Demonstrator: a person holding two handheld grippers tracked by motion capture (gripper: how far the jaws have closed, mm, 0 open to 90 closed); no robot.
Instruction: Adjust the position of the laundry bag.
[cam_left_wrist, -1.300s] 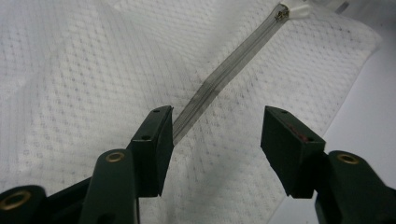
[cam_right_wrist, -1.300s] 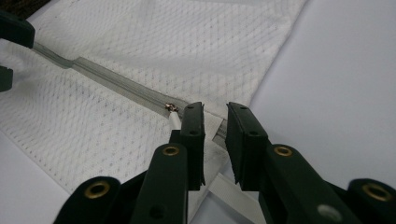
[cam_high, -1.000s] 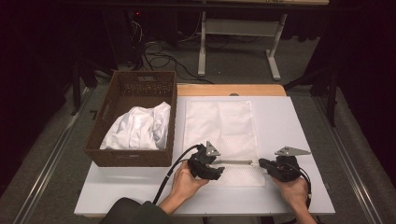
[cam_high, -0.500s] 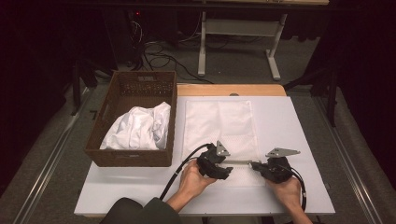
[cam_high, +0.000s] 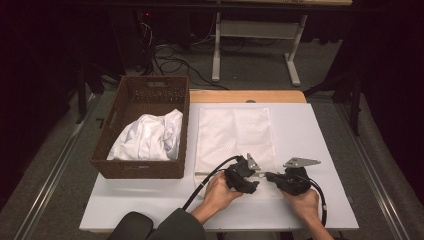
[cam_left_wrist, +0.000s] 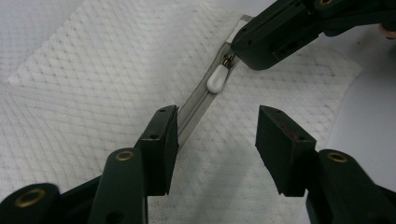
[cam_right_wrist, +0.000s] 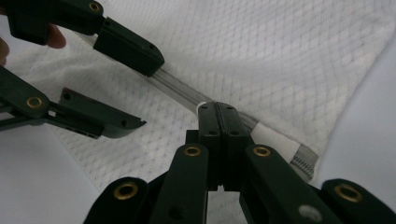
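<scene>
My right tongs (cam_right_wrist: 217, 122) pinch the white mesh zip bag's (cam_high: 235, 135) zipper end; my left tongs (cam_left_wrist: 217, 140) (jaws just closing) gape over the white teardrop pull (cam_left_wrist: 216, 79).

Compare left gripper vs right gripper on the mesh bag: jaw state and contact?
The left gripper stands open, jaws astride the zipper, clamping nothing, though they have just been closing. The right gripper is shut, pinched at the zipper by its white pull. Both work the near edge of the mesh bag.
</scene>
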